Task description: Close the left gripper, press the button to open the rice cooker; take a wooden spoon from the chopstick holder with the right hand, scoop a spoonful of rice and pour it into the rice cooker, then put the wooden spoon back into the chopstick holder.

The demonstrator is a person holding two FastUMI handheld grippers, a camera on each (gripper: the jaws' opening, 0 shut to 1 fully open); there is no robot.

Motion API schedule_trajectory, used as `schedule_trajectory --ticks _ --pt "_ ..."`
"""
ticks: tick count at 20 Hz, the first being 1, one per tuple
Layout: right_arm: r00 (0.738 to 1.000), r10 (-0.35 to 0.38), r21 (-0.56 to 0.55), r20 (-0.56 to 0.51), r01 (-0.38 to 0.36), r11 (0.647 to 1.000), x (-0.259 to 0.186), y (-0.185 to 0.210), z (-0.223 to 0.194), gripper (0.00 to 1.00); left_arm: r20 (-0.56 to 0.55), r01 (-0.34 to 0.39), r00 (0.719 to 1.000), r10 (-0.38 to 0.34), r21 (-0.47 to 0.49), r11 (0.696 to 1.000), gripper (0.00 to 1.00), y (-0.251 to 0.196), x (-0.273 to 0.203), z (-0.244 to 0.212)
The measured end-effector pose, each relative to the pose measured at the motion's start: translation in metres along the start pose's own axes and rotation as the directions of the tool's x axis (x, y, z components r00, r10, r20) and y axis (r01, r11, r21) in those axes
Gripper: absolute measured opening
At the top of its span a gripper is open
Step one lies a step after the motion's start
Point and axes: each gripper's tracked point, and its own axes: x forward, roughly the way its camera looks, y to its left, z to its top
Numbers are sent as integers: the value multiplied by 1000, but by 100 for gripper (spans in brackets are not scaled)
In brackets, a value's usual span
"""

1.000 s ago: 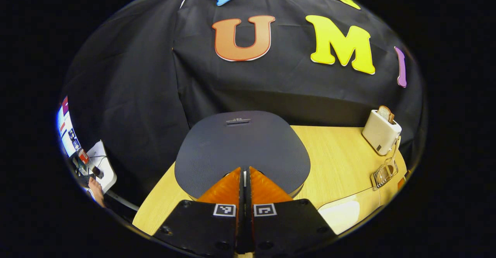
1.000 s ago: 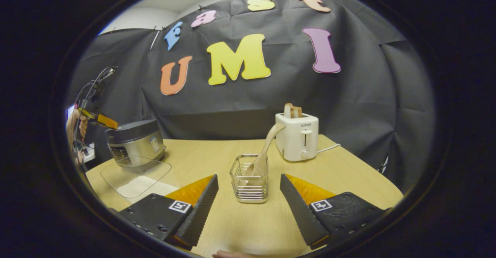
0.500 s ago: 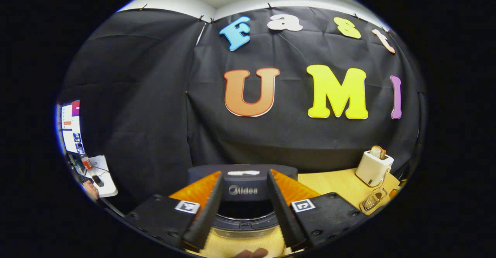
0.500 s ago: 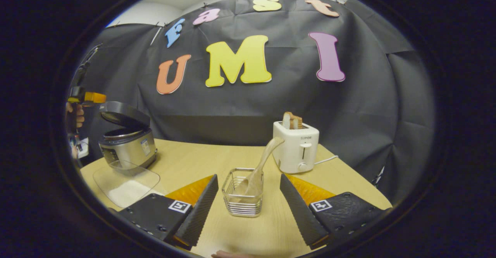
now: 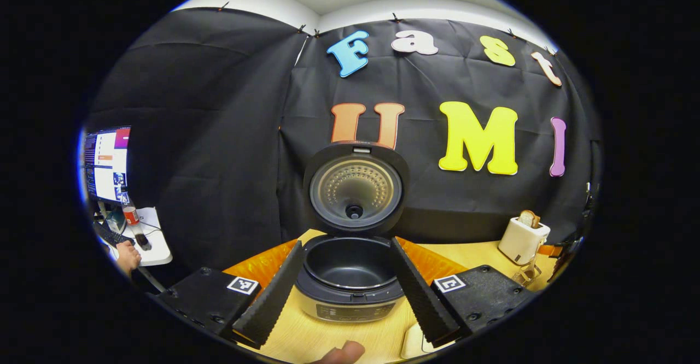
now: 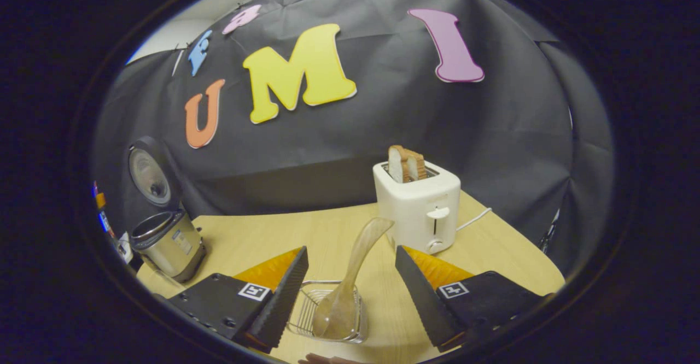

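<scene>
The rice cooker [image 5: 350, 293] stands open on the wooden table, its lid [image 5: 355, 186] upright and the dark inner pot empty. My left gripper [image 5: 347, 328] is open, pulled back in front of the cooker, a finger on either side of the pot in the image. In the right gripper view the cooker [image 6: 167, 241] sits at the far left. The wooden spoon [image 6: 350, 282] leans in the wire chopstick holder [image 6: 328, 315], handle up and to the right. My right gripper [image 6: 355, 326] is open, just above and around the holder, with the spoon's bowl between its fingers, untouched.
A white toaster [image 6: 418, 205] with bread slices stands behind the holder, its cord trailing right. It also appears at right as the toaster [image 5: 522, 238]. A glass dish edge [image 5: 413, 345] lies by the cooker. A desk with a monitor [image 5: 106, 164] is at far left.
The left gripper went from shut on the lid's front to open and drew back; the cooker lid swung fully upright. The right gripper moved forward and down over the chopstick holder.
</scene>
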Motion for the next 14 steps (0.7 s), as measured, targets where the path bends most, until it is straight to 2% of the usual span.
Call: schedule_trajectory --ticks 2,3,4,7,8,9,10,11,12,13,14 --pt "999 -25 9 -27 25 1000 20 -11 0 96 4 -13 1000 13 15 1000 100 8 -8 -11" --pt "999 -26 21 -44 27 999 29 -13 0 91 11 -21 1000 21 21 1000 100 11 -12 -17" --pt "998 -17 43 -60 19 999 38 -13 0 95 11 -20 1000 20 24 1000 100 11 -13 -22" --pt "996 26 113 -86 -16 994 62 -8 0 91 38 -10 999 10 14 1000 100 12 -17 -32" --pt "995 45 129 -91 -33 991 62 -5 2 84 39 -5 999 5 9 1000 100 12 -19 -35" --pt "993 55 138 -104 -40 990 70 -3 0 67 37 -2 999 2 8 1000 100 12 -19 -37" --pt "993 53 128 -109 -39 991 75 -2 -1 59 31 -3 1000 3 13 1000 100 11 -20 -40" --pt "993 54 110 -109 -42 993 73 -3 -3 42 29 -9 1000 9 23 1000 100 13 -20 -41" --pt "993 52 90 -108 -43 995 71 -3 -3 43 28 -16 999 15 33 999 100 13 -21 -41" --pt "992 66 91 -107 -57 994 68 1 -3 41 30 -21 999 20 36 999 100 13 -21 -41" --pt "992 88 110 -93 -77 991 64 6 2 30 31 -20 999 19 36 999 100 11 -22 -41"
